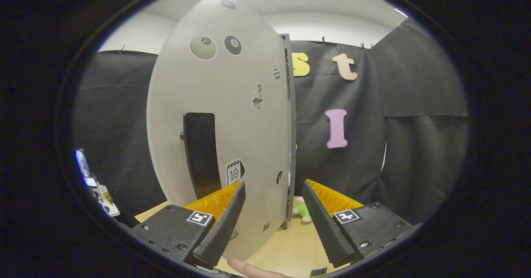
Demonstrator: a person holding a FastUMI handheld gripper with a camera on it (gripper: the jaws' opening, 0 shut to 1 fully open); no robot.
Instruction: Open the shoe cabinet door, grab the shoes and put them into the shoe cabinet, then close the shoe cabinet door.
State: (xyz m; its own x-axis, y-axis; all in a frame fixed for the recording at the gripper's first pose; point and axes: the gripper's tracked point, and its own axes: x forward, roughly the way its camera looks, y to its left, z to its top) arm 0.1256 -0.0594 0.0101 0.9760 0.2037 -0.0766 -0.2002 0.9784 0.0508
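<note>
Facing the shoe cabinet [224, 116] at close range, the gripper [274, 211] has its fingers spread wide with nothing between them but the door's lower free edge and the light wooden floor [290, 249] beyond. The pale door [244, 145], dotted with small stickers, stands upright just ahead of the fingers, and its dark handle [201, 153] runs vertically, up and to the left of the left finger. The door's right-hand edge [290, 137] lines up with the gap between the fingers, so it looks slightly ajar, though I cannot tell how far it stands from the cabinet body. Whatever the cabinet holds is hidden behind the door. A small pink and green toy [302, 210] lies on the floor past the door's edge; no shoes can be made out. A fingertip [249, 268] shows below the fingers. Judging by this, the door step is in hand: the gripper needs to shift left and rise toward the handle.
</note>
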